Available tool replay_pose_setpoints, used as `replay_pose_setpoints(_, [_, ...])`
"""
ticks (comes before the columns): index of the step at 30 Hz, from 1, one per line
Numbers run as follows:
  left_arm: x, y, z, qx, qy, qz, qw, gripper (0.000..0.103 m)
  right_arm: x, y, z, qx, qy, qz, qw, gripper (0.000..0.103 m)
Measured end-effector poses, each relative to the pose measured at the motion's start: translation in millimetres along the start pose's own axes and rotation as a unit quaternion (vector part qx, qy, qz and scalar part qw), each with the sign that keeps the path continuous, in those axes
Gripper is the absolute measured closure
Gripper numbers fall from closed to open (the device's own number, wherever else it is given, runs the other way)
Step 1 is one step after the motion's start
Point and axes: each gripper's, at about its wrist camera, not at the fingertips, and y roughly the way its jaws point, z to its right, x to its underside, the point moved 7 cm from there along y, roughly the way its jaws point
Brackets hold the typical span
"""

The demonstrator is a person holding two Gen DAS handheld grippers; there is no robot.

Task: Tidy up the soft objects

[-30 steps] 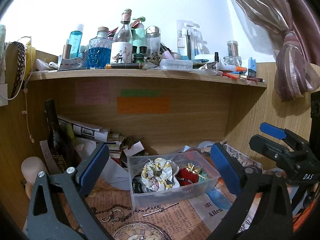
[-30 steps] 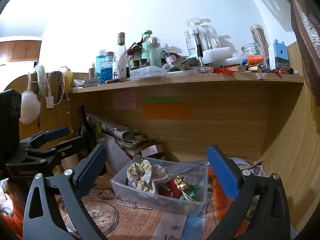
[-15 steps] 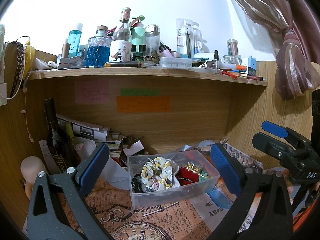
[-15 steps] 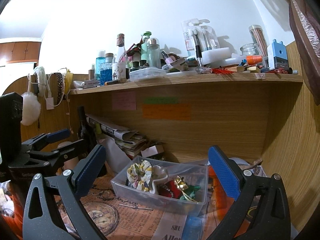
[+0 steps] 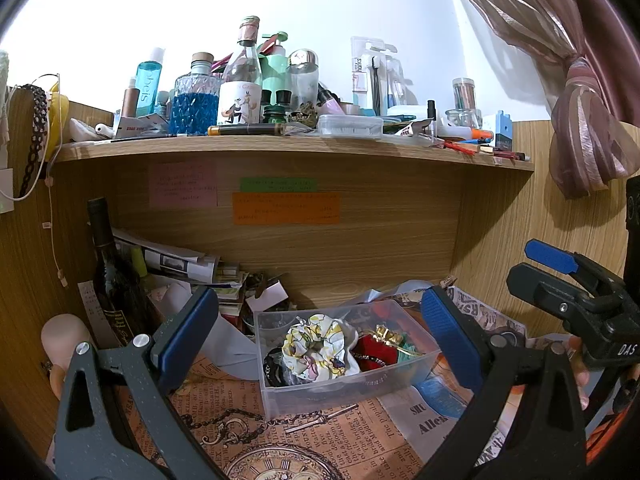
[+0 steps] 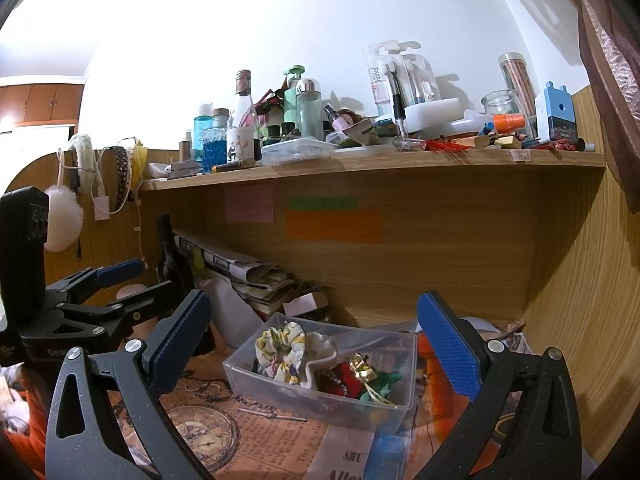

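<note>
A clear plastic box (image 5: 280,384) (image 6: 248,376) stands on newspaper-print paper in a wooden desk nook. In it lie a floral scrunchie (image 5: 316,348) (image 6: 280,350), a black scrunchie (image 5: 274,364), a red soft item (image 5: 376,354) (image 6: 340,378) and a gold-and-green bow (image 5: 390,336) (image 6: 370,376). My left gripper (image 5: 320,336) is open and empty, just in front of the box. My right gripper (image 6: 314,340) is open and empty, in front of the box from the right. Each gripper shows at the edge of the other's view.
A dark wine bottle (image 5: 110,280) and stacked papers (image 5: 176,260) stand at the back left. The shelf (image 5: 280,146) above is crowded with bottles and toiletries. A curtain (image 5: 576,120) hangs at the right. White earmuffs (image 6: 62,216) hang on the left wall.
Both grippers have risen very slightly; the scene sits a little lower in both views. Nothing was taken hold of or let go.
</note>
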Motion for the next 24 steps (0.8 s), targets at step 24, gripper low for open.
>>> replay_pose_setpoints(24, [5.1, 3.7, 1.2, 0.012, 0.001, -0.006, 0.9999, 0.0, -2.4, 1.4, -1.3, -0.006, 0.0, -0.003, 1.0, 0.0])
